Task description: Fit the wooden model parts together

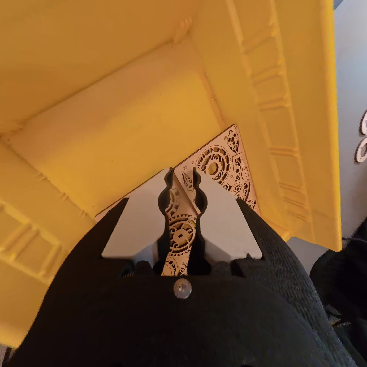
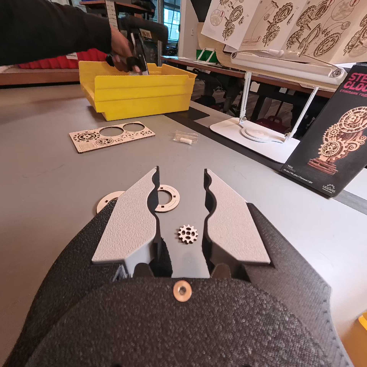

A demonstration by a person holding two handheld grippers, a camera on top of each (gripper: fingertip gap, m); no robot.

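Note:
In the left wrist view my left gripper [image 1: 181, 171] points down into a yellow bin [image 1: 111, 119]. Its jaws stand a narrow gap apart over two laser-cut wooden part sheets, one to the right [image 1: 220, 164] and one under the fingers [image 1: 179, 236]. I see no grip on either. In the right wrist view my right gripper [image 2: 181, 170] is open low over the grey table. A small wooden gear [image 2: 187, 236] lies between its fingers, untouched. A wooden ring [image 2: 168, 198] and a wooden disc [image 2: 108, 200] lie by the left finger. The left gripper [image 2: 139, 65] shows far off in the bin [image 2: 139, 93].
A part sheet with two round holes [image 2: 112, 137] lies in front of the bin. A small plastic bag [image 2: 185, 138] lies to its right. A white stand [image 2: 256, 137] holding instruction pages and the black kit box [image 2: 325, 139] stand on the right. Some 45 centimeters of space lies between my two pairs of fingers.

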